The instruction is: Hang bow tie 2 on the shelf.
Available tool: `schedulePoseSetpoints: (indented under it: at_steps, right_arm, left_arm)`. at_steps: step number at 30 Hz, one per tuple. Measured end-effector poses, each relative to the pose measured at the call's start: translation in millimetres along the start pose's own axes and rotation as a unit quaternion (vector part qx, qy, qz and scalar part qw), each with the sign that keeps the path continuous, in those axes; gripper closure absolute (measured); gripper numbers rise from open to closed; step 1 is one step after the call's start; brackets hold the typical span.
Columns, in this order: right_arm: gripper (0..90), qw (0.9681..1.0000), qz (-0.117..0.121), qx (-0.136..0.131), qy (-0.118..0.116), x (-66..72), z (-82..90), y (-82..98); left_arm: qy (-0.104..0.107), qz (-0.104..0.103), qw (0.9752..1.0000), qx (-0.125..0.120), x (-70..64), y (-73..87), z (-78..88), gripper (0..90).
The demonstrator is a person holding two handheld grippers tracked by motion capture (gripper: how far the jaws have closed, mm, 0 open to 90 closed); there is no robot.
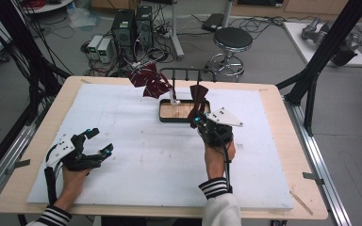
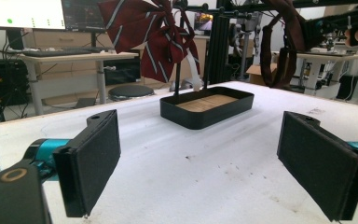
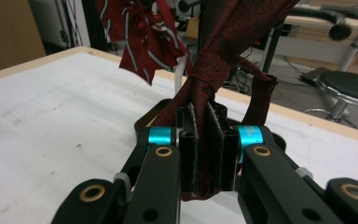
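Over on the left, the left gripper (image 1: 96, 143) is sitting low on the white board (image 1: 136, 160), jaws spread wide with nothing between them, well apart from the action. From its own view the two black pads (image 2: 93, 158) are framing the black tray (image 2: 207, 106) straight ahead.

Moving across to the middle, a striped dark red bow tie (image 1: 150, 81) is hanging from the black rack (image 1: 187, 70) that rises out of that tray.

Now the right side: the right gripper (image 1: 199, 121) is clamped tight on a dark red tie (image 3: 205, 116), holding it up just in front of the tray, with the fabric running up from between the shut jaws toward the rack. By my reading, the step in hand is hanging this second tie beside the first. The next move is calling for a lift up and over the bar, keeping the cloth from snagging the bow tie, then a clean release.

The surface is a scuffed white board on a pale wooden table (image 1: 283, 141). Beyond it the room is looking busy: computer towers (image 1: 132, 26), floor cables, a round stool (image 1: 232, 40) and black frame struts to either side.
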State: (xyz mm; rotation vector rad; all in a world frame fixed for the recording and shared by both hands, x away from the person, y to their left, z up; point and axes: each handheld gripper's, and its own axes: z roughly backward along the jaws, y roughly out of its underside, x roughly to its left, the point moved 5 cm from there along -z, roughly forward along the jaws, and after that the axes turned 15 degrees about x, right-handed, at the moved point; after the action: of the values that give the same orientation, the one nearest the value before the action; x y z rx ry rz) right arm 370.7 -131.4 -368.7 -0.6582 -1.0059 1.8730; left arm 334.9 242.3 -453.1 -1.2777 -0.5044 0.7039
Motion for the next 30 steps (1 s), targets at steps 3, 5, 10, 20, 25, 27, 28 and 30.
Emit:
schedulePoseSetpoints:
  at_steps: [3, 5, 10, 20, 25, 27, 28, 30]
  right_arm:
    - [83.5, 1.0, -0.002, -0.003, -0.002, -1.1, 0.5, -4.1]
    - [83.5, 1.0, -0.003, -0.008, 0.0, -2.6, 1.5, -9.7]
    - [83.5, 0.9998, 0.0, -0.017, 0.001, -5.7, 2.1, -20.7]
    - [83.5, 0.9996, 0.002, -0.024, 0.012, -13.3, -1.5, -34.7]
    - [83.5, 0.9996, 0.0, -0.023, 0.015, -16.7, -3.3, -37.9]
    - [83.5, 0.9996, -0.002, -0.026, 0.014, -17.9, -4.0, -40.5]
    - [83.5, 0.9996, -0.003, -0.025, 0.013, -18.4, -4.6, -41.6]
    - [83.5, 0.9996, -0.003, -0.026, 0.014, -19.5, -6.2, -44.9]
  left_arm:
    - [0.0, 0.0, 1.0, 0.0, 0.0, 0.0, 0.0, 13.6]
    - [0.0, 0.001, 1.0, 0.0, 0.0, 0.1, 0.1, 13.6]
    - [0.0, -0.002, 1.0, 0.002, 0.0, 0.2, 0.1, 13.6]
    - [0.0, -0.002, 1.0, 0.002, -0.1, 0.2, 0.0, 13.7]
    - [0.0, -0.001, 1.0, 0.002, -0.1, 0.2, 0.0, 13.7]
    - [0.0, -0.002, 1.0, 0.002, 0.0, 0.3, 0.1, 13.6]
    - [0.0, -0.002, 1.0, 0.002, -0.2, 0.2, 0.0, 13.7]
    - [-0.001, -0.002, 1.0, 0.002, -0.1, 0.2, 0.0, 13.7]
